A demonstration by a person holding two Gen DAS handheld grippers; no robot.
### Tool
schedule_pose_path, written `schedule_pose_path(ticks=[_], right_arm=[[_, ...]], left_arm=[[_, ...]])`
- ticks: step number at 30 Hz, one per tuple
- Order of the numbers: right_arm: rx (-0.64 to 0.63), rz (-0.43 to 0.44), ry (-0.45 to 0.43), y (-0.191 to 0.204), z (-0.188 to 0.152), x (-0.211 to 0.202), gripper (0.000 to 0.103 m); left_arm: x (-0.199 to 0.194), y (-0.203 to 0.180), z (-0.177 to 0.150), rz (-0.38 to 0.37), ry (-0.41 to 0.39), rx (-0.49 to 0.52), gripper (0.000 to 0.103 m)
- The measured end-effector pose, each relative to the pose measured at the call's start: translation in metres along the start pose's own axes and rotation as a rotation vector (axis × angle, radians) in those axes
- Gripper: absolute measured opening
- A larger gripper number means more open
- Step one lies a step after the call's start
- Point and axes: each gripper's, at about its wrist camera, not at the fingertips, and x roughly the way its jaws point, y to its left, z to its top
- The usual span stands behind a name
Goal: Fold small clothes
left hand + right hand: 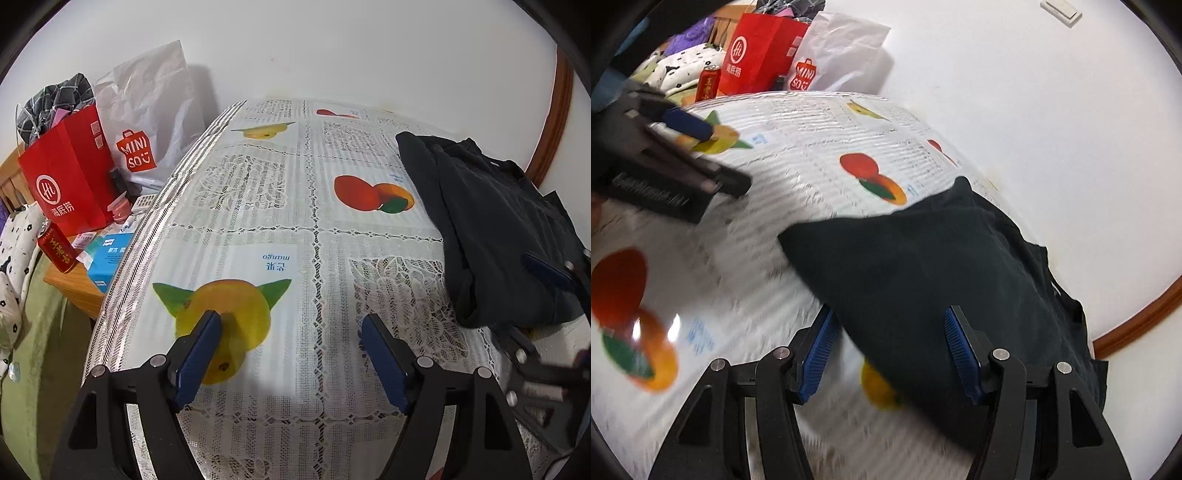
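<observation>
On the fruit-print bench, my left gripper and right gripper stand open, holding nothing; closing too shallow could drag the folded dark garment apart near the bench's right edge.

I see a plain white wall behind the counter, which wears a lace fruit-print cloth. A curved brown wooden trim crosses the wall at right. A low wooden side table stands left, beside green bedding.
</observation>
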Motion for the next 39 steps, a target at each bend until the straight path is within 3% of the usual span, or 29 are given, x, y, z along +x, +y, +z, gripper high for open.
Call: schedule_pose_path(ticks=[6,7,9,12,19,23,26,32,35,37,39], right_arm=[[0.151,0.093,0.02,-0.017,0.01,0.022,0.057],[0.154,0.092,0.019,-0.015,0.012,0.024,0.043],[0.165,0.055,0.029,-0.014,0.014,0.026,0.029],[0.261,0.11,0.01,-0.031,0.017,0.018,0.02],[0.59,0.205,-0.198,-0.132,0.0,-0.035,0.018],[0.851,0.201,-0.308,-0.212,-0.052,-0.061,0.018],[0.972,0.174,-0.323,-0.252,-0.098,-0.066,0.018],[1.049,0.09,-0.187,-0.28,-0.183,-0.056,0.017],[1.055,0.09,-0.083,-0.28,-0.22,-0.042,0.017],[1.073,0.113,-0.052,-0.28,-0.242,-0.034,0.018],[1.069,0.078,-0.04,-0.28,-0.252,-0.039,0.023]], left_arm=[[0.001,-0.001,0.0,0.006,0.002,0.006,0.076],[0.001,-0.002,0.0,0.009,0.003,0.01,0.077],[0.002,-0.003,0.0,0.004,0.007,0.017,0.082],[0.003,-0.006,0.0,0.009,0.012,0.033,0.085],[0.004,-0.007,0.0,0.018,0.015,0.043,0.087],[0.004,-0.008,0.0,0.022,0.016,0.047,0.088],[0.004,-0.008,-0.001,0.023,0.016,0.047,0.088],[0.002,-0.018,-0.002,0.008,0.014,0.068,0.086],[-0.002,-0.038,-0.005,-0.053,0.025,0.087,0.086],[-0.007,-0.06,-0.006,-0.1,0.033,0.111,0.086],[-0.015,-0.087,-0.006,-0.151,0.018,0.142,0.086]])
